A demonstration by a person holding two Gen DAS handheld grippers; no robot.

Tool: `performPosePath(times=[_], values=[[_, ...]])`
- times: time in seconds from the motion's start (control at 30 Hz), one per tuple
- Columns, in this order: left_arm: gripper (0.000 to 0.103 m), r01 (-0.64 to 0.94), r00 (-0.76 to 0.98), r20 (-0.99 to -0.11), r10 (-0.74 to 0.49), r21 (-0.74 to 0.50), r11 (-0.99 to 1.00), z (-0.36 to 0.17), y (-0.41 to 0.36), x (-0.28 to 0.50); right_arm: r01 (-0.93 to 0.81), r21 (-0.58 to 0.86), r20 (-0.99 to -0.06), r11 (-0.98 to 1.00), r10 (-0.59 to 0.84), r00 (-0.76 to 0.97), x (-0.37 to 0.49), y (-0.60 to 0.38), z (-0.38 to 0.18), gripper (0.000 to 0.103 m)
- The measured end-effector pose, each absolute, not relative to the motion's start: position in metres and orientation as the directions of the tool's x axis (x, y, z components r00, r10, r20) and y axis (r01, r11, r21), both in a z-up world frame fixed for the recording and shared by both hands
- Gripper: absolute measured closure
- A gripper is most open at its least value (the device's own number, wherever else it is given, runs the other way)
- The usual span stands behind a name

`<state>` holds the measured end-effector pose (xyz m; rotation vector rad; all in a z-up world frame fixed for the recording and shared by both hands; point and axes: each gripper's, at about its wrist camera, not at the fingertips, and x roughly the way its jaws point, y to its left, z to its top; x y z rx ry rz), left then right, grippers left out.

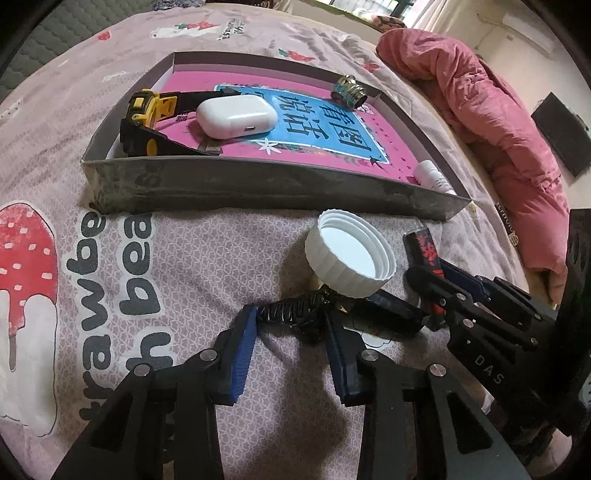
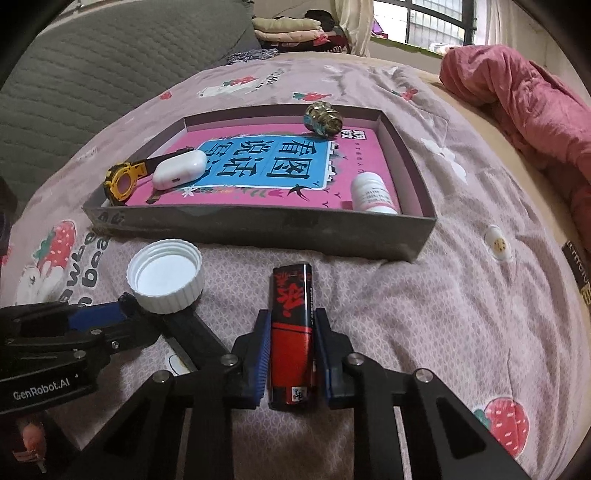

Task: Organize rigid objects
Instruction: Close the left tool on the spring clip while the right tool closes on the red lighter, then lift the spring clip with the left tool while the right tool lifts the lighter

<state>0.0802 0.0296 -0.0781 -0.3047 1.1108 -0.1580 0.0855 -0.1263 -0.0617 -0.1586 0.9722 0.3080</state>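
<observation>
Black spring clip (image 1: 291, 314) is sitting pinched between the left tongs (image 1: 291, 325) on the bedspread (image 1: 184, 258), jaws narrowed onto it. White ribbed cap (image 2: 166, 275) is lying just beyond, touching the tongs. Right tongs (image 2: 290, 350) are squeezing the red-and-black lighter (image 2: 293, 325), in front of the grey tray (image 2: 258, 227).

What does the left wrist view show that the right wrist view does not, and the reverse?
Only the left wrist view: a black coiled band pinched between the fingertips of the left gripper, and a dark screen on the wall. Only the right wrist view: folded clothes far behind the bed. Both: the tray, the white cap, the earbud case, the tape measure, and the lighter clamped in the right gripper.
</observation>
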Motion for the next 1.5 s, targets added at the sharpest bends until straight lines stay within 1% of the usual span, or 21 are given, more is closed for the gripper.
performPosePath(times=[0.17,0.67,1.5], values=[[0.066,-0.034,0.445,-0.849,-0.283,-0.332,0.943,-0.071,0.033,0.075,-0.318,0.035,-0.826,0.947,0.207,0.524,0.081,-0.132,-0.058,0.08],[0.066,-0.014,0.481,-0.836,-0.266,-0.31,0.95,-0.05,0.031,0.066,-0.313,0.09,-0.804,0.945,0.255,0.538,0.075,-0.139,-0.049,0.08],[0.066,-0.02,0.542,-0.808,-0.229,-0.285,0.958,-0.023,0.039,0.064,-0.316,0.093,-0.768,0.944,0.27,0.581,0.068,-0.135,-0.024,0.08]])
